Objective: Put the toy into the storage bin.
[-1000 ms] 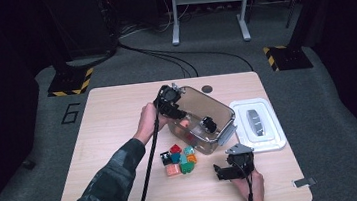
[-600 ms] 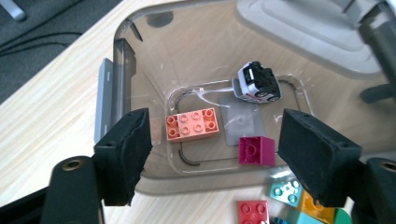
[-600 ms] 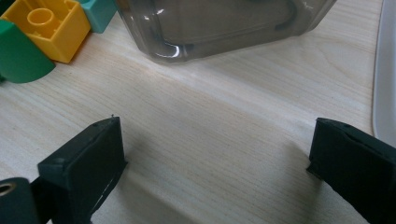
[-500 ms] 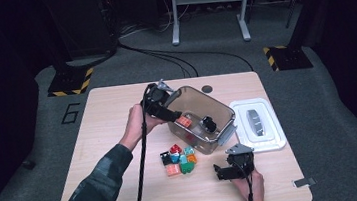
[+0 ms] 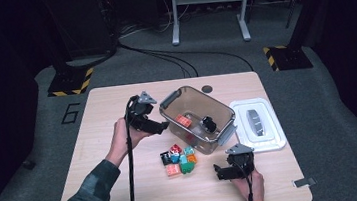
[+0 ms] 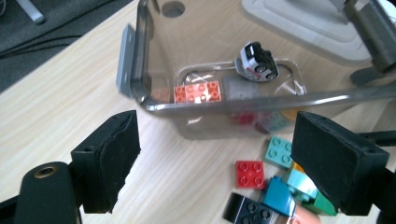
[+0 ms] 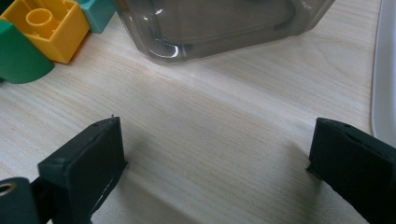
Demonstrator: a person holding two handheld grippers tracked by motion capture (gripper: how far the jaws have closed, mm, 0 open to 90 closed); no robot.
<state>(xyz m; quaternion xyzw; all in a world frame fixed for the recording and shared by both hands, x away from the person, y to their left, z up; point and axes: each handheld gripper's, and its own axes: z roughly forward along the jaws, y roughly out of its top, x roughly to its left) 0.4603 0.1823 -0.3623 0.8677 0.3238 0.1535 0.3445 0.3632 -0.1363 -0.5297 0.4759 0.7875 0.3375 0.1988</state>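
Note:
A clear brown-tinted bin (image 5: 222, 111) stands mid-table with an orange brick (image 5: 183, 121) and a small black-and-white toy car (image 5: 209, 124) inside. My left gripper (image 5: 162, 127) hovers just outside the bin's left wall. Its jaws have just been opening and hold nothing. In the left gripper view it (image 6: 217, 154) looks past the bin's rim (image 6: 140, 70) at the orange brick (image 6: 197, 92) and the car (image 6: 256, 60). My right gripper (image 5: 218, 172) rests near the front edge, open and empty (image 7: 215, 140), facing the bin (image 7: 219, 23).
Loose bricks (image 5: 177, 160) lie in front of the bin, among them red (image 6: 250, 172), teal (image 6: 280, 148), black (image 6: 247, 210), yellow (image 7: 44, 28) and green (image 7: 16, 58). The bin's white lid (image 5: 259, 124) lies flat to the right. The table's left side is bare wood.
My left hand has drawn back leftward from over the bin to a spot outside its left wall. The right hand has stayed where it was.

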